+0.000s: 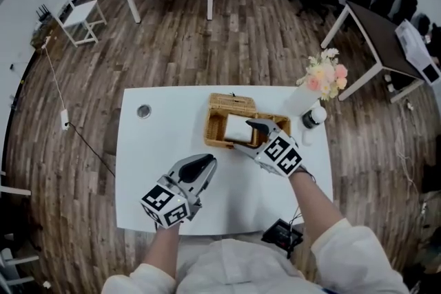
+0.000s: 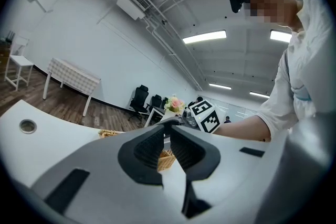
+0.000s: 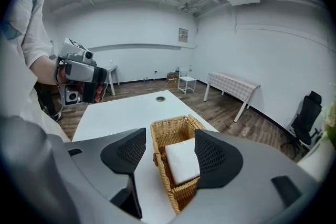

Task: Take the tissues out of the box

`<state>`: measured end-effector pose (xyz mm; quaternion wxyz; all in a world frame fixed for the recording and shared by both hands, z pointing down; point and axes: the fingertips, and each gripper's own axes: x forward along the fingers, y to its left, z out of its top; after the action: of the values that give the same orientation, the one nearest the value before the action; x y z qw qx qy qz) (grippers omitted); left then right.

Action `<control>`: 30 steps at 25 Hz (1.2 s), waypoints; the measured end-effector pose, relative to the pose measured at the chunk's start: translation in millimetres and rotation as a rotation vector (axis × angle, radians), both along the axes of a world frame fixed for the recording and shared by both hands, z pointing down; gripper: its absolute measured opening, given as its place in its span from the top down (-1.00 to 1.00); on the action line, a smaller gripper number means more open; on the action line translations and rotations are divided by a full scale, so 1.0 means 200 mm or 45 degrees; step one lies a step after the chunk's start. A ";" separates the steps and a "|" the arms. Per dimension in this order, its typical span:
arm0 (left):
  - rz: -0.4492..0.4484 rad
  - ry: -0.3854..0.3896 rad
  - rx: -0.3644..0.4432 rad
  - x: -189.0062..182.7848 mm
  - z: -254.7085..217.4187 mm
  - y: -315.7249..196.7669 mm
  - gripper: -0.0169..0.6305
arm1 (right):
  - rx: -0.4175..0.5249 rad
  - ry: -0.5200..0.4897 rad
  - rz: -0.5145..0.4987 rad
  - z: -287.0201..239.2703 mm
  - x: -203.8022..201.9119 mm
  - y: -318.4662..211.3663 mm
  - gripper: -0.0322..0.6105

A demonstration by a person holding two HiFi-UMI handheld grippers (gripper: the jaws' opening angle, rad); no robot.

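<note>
A white table (image 1: 155,169) carries a wicker tissue box (image 1: 214,129) with its lid tipped back, set a little right of the middle and nearer the far edge than the near one. A white stack of tissues (image 1: 238,127) lies inside it, in the end nearer the person, and sits level with the woven rim.

The right gripper (image 1: 249,135) hangs over the box's near right corner. Its jaws are spread wide, one to each side of the tissues and above them, and the pads touch neither the tissues nor the wicker. The left gripper (image 1: 205,163) is well apart from the box, over the table's near half and left of centre. It tilts upward with its jaws drawn together on nothing.

A vase of pale flowers (image 1: 304,99) stands at the far right corner, with a dark-capped bottle (image 1: 313,119) just beside it on the right edge. A round cable port (image 1: 143,111) sits near the far left corner. A small black device (image 1: 282,236) hangs off the near edge.
</note>
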<state>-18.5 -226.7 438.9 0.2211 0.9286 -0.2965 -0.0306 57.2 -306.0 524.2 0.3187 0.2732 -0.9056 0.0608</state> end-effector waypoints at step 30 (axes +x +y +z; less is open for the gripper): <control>0.022 -0.023 -0.121 0.09 0.20 -0.19 0.83 | -0.213 0.259 -0.141 0.40 0.01 -0.19 -0.12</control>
<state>0.2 -264.0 479.6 0.2627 0.9197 -0.2917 -0.0063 59.6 -344.9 604.6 0.4334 0.2001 -0.8740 0.0905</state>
